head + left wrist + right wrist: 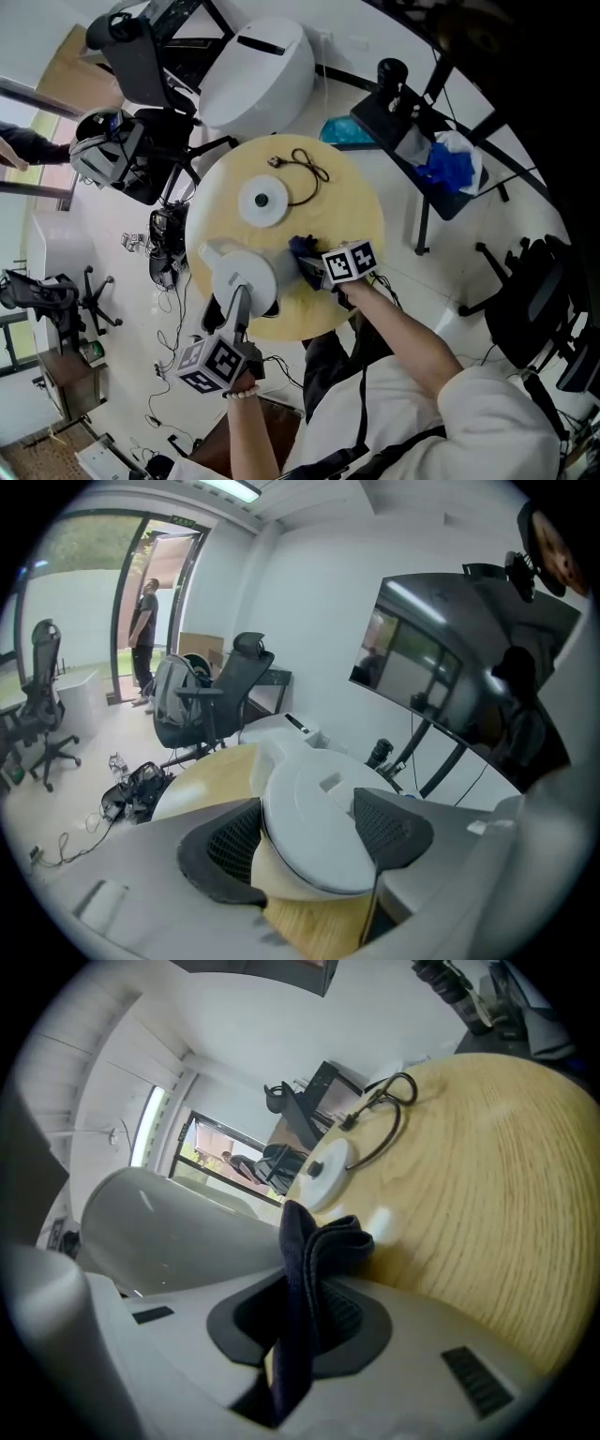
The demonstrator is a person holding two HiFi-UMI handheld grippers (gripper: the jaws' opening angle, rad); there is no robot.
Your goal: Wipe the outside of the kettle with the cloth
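A white kettle [242, 272] stands at the front left of the round wooden table [352, 202], spout to the left. My left gripper [242, 300] reaches in from the near side and is shut on the kettle [314, 827], one pad against each side below its lid. My right gripper [311, 266] sits just right of the kettle, shut on a dark blue cloth [302, 250]. In the right gripper view the folded cloth [314, 1246] sticks up between the pads, with the kettle's wall [178, 1232] close on the left.
The kettle's round base [262, 202] and its black cord [309, 173] lie on the far half of the table. Around the table stand office chairs [141, 56], a large white pod [258, 70], a stand with a blue bag [450, 164], and a person in the doorway [145, 621].
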